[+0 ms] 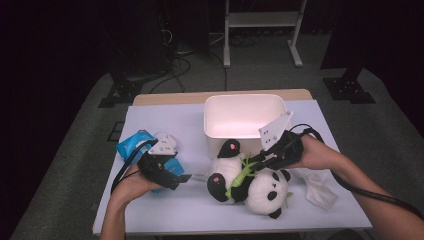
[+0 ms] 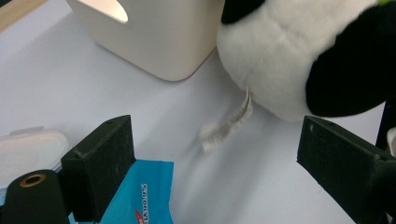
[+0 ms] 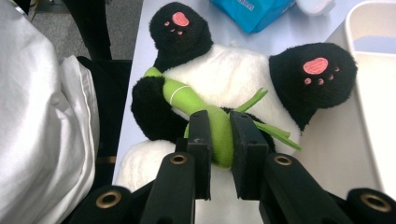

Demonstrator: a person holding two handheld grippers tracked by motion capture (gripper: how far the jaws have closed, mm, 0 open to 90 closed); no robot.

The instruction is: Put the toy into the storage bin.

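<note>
A black-and-white panda plush lies on its back on the white table, just in front of a cream bin. It hugs a green bamboo stalk. My right gripper is shut on that stalk, over the panda's belly. In the high view the right gripper reaches in from the right. My left gripper stands open to the left of the plush, its jaws wide apart with nothing between them. The panda's rear and its fabric tag lie just ahead of the left gripper.
A blue wipes pack with a white lid lies under my left hand. A crumpled clear wrapper sits at the right. The bin's corner is close ahead of the left gripper. Beyond the table are stands and cables.
</note>
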